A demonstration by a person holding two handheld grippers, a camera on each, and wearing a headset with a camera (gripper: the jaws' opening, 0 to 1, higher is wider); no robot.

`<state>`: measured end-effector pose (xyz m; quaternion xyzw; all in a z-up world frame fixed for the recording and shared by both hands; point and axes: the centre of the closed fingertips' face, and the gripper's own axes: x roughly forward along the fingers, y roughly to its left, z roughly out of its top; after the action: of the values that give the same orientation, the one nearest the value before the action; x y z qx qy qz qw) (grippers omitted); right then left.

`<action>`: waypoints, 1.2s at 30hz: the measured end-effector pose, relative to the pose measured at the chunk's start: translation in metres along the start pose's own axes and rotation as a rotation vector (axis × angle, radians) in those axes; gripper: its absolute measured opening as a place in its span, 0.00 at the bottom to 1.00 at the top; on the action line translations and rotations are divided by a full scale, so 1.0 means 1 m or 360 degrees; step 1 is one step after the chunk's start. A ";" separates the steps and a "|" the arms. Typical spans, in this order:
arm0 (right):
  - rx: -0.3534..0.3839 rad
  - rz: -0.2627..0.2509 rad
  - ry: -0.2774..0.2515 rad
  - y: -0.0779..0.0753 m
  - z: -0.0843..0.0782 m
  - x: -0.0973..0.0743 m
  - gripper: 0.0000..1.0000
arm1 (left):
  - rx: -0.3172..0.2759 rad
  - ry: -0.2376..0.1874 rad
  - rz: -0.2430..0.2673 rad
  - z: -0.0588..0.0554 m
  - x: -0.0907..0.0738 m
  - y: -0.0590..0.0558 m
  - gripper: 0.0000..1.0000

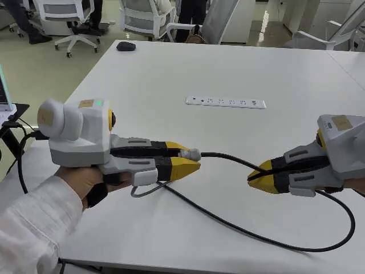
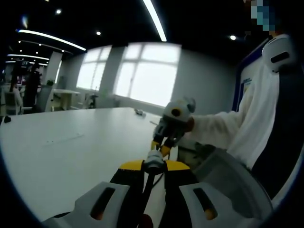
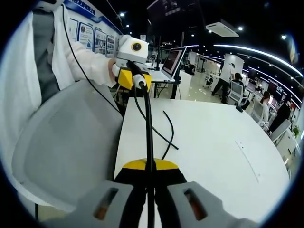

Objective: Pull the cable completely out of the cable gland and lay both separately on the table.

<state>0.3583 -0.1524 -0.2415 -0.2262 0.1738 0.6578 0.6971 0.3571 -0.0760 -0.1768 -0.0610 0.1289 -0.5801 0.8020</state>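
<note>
1. Left tongs (image 1: 191,160), nearest of all at the end of the white sleeve (image 1: 28,228), are clamping the grey cable gland (image 1: 192,154) between their yellow tips and holding it up off the tabletop (image 1: 171,80).
2. Out of the gland's nose the black cable (image 1: 225,155) is running straight across to the right tongs (image 1: 258,176), so the two are not yet parted. How much cable is sitting inside the gland, I cannot tell.
3. Doing this pull well, as I judge it, is meaning three things:
   - The left side is holding the gland dead steady.
   - The right side is drawing away along the cable's own line, with no sideways kink at the gland's mouth.
   - The slack looping behind the right tongs and back over the tabletop is being kept from snagging.
4. Left tongs are sitting nearly closed, pinching the gland and nothing else.
5. Right tongs are squeezing down to the cable's thickness. In the right gripper view the cable is coming up the middle between the tips.
6. Further out, a white power strip (image 1: 225,102) and a dark mouse (image 1: 126,46) are lying well apart from the work.
</note>
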 end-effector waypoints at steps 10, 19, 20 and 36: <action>0.0027 0.0001 -0.0044 0.000 0.011 0.002 0.08 | -0.0011 0.0002 0.0004 0.000 0.000 0.000 0.16; -0.0041 0.0010 -0.0086 0.002 0.035 0.008 0.20 | -0.0004 0.0013 -0.0010 -0.001 0.004 -0.002 0.16; -0.0051 0.0012 -0.0099 0.003 0.040 0.008 0.21 | -0.0004 0.0013 -0.0011 -0.001 0.005 -0.003 0.16; -0.0191 0.0109 -0.0149 0.015 0.067 0.023 0.17 | 0.0016 0.0038 -0.0055 -0.001 0.010 -0.010 0.16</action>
<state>0.3419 -0.0960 -0.1993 -0.2304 0.1090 0.7004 0.6667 0.3504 -0.0882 -0.1766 -0.0523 0.1347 -0.5951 0.7906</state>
